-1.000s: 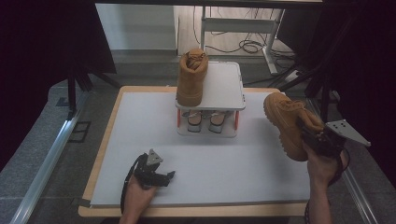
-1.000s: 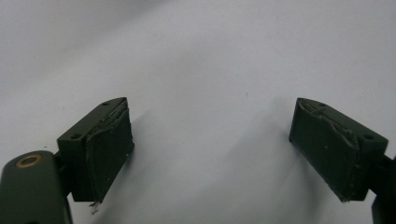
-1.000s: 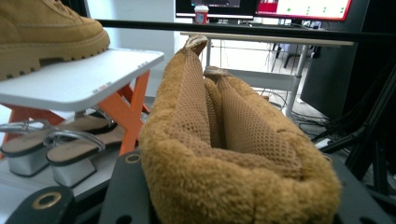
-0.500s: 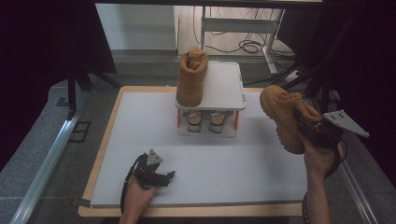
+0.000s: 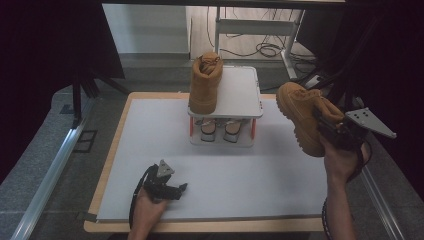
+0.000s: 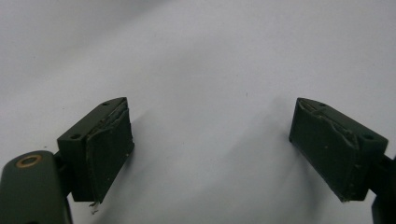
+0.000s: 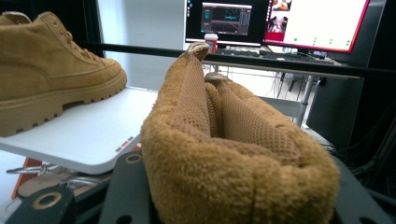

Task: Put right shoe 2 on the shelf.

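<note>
A tan suede boot (image 5: 302,116) hangs in the air at the table's right side, toe toward the rack, with my right gripper (image 5: 327,126) shut on its padded collar (image 7: 233,154). Its mate (image 5: 205,84) stands on the left half of the white two-tier rack's top shelf (image 5: 240,95); in the right gripper view that boot (image 7: 46,70) sits at the upper left on the shelf (image 7: 93,135). My left gripper (image 5: 175,191) rests low near the front edge of the grey mat, its jaws wide apart over bare mat (image 6: 210,93) with nothing between them.
A pair of sandals (image 5: 220,129) sits on the rack's lower tier. The grey mat (image 5: 150,130) covers a wooden table. Monitors (image 7: 275,21) and a desk stand beyond the table; black stand legs (image 5: 80,95) rise at the far left.
My right gripper has lifted the boot and carried it a little toward the rack. The left gripper has stayed put.
</note>
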Available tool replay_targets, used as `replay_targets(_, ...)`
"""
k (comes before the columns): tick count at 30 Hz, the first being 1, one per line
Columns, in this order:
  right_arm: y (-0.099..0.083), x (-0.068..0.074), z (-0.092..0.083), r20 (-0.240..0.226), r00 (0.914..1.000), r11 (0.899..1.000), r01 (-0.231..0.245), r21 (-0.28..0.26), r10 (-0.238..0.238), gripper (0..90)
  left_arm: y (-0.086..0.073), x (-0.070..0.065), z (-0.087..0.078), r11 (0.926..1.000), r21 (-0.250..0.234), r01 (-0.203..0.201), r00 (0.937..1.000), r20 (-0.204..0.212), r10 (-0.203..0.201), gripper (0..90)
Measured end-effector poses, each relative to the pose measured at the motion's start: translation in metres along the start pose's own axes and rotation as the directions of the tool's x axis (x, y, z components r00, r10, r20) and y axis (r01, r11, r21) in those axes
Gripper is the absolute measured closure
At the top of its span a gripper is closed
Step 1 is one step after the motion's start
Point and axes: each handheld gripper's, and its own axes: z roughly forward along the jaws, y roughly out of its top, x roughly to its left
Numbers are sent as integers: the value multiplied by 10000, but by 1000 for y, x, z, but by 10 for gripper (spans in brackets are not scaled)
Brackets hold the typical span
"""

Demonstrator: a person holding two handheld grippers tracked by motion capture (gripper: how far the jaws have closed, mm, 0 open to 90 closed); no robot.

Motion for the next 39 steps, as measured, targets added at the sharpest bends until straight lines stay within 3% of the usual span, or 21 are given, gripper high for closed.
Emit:
replay_targets(17,25,21,18,-253,9994,9993,223,-293,-230,547,0,0,0,10000,-7,-9,10000,-10,9,131)
replay_targets(39,42,62,59,-924,9938,9977,584,-342,-613,544,0,0,0,10000,-34,-3,10000,-10,3,131)
